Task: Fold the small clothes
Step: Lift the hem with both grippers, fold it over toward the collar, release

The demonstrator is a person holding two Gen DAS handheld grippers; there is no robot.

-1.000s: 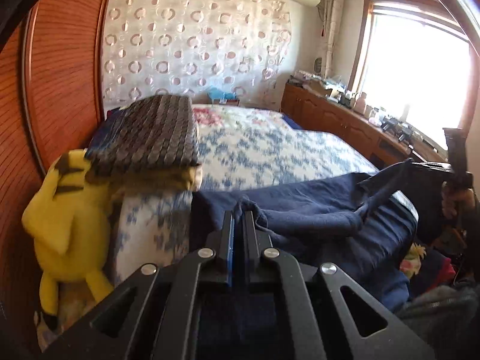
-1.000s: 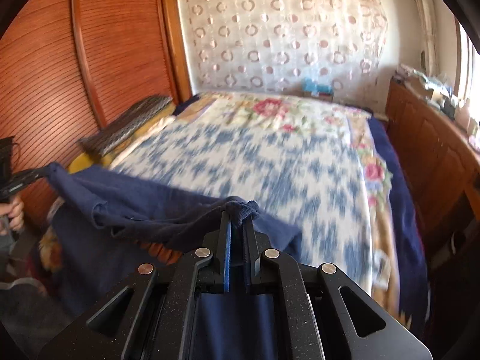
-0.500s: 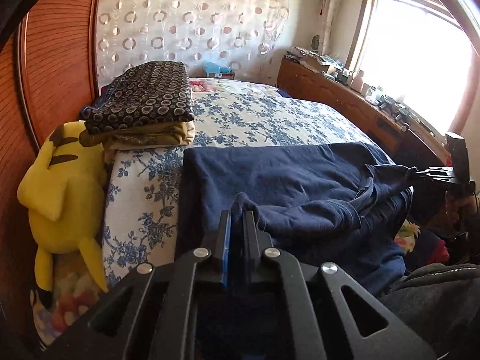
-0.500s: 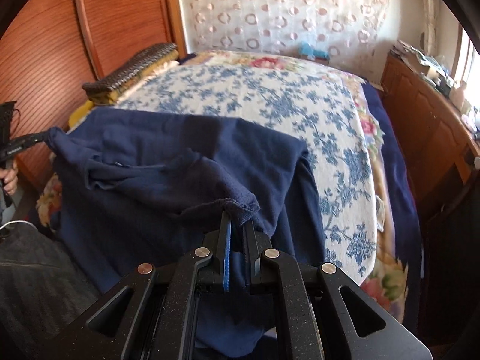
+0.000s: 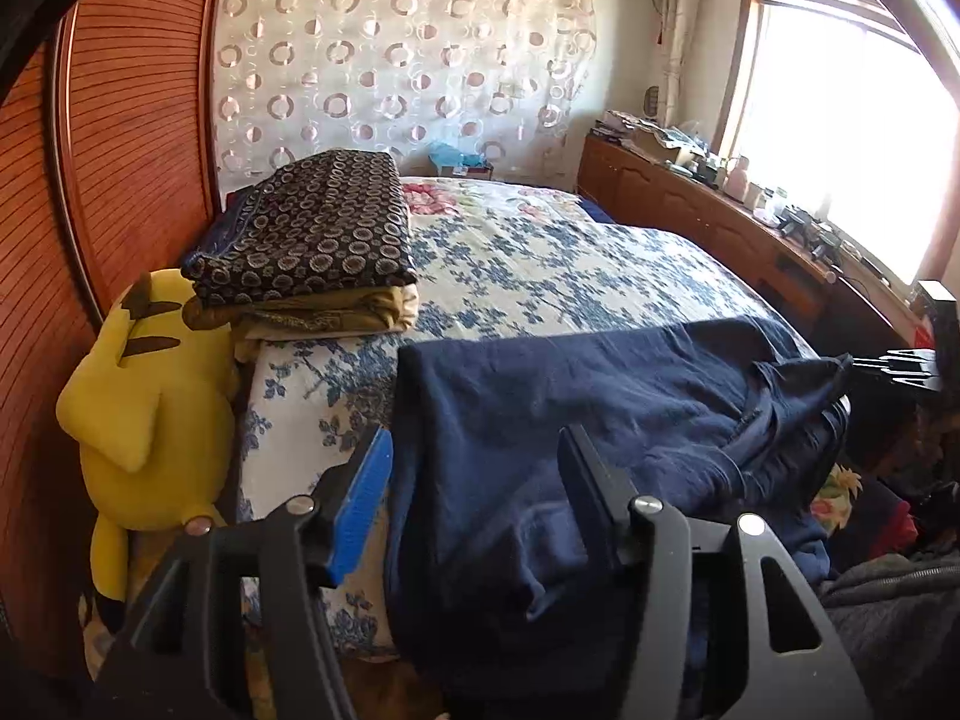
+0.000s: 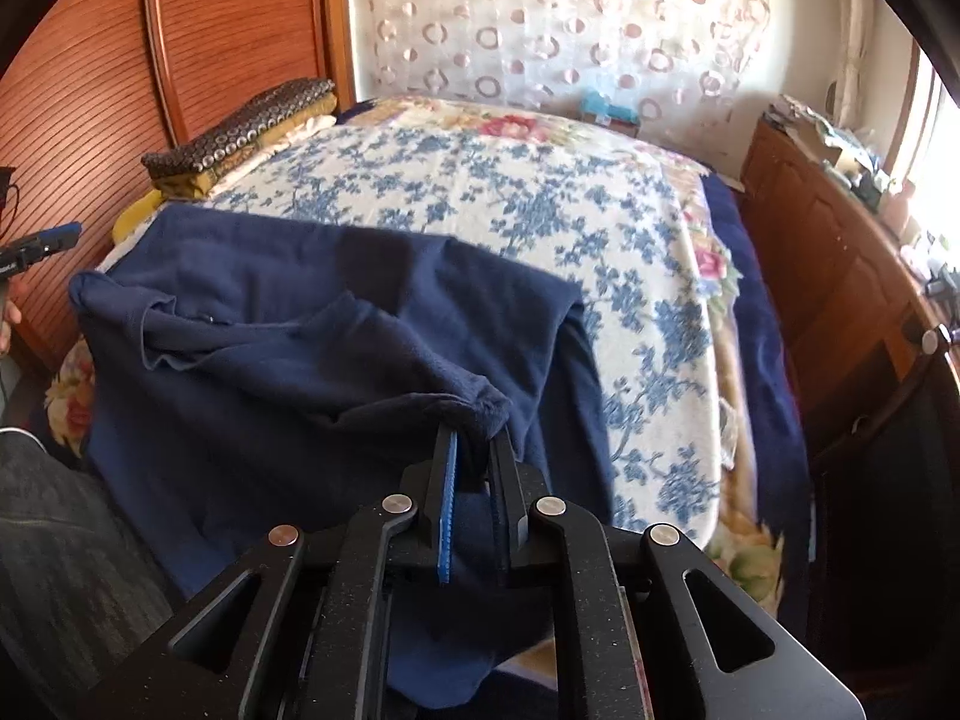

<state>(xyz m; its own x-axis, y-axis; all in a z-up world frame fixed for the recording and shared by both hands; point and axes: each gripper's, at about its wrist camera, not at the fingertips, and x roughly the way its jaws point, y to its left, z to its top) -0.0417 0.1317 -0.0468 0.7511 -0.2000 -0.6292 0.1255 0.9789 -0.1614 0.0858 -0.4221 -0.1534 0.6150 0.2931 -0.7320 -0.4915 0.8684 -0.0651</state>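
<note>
My left hand-held gripper (image 5: 474,480) gapes empty over the dark navy cotton garment (image 6: 312,348), spread across the floral bed's (image 6: 540,204) near edge for folding; my right hand-held gripper (image 6: 477,450) pinches its bunched corner.

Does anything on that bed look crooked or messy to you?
Yes. The navy blue garment lies bunched and wrinkled at the foot of the floral blue-and-white bedspread, part of it hanging over the edge. One corner is pinched in the right gripper, pulling the cloth into a peak. The left gripper is open.
</note>
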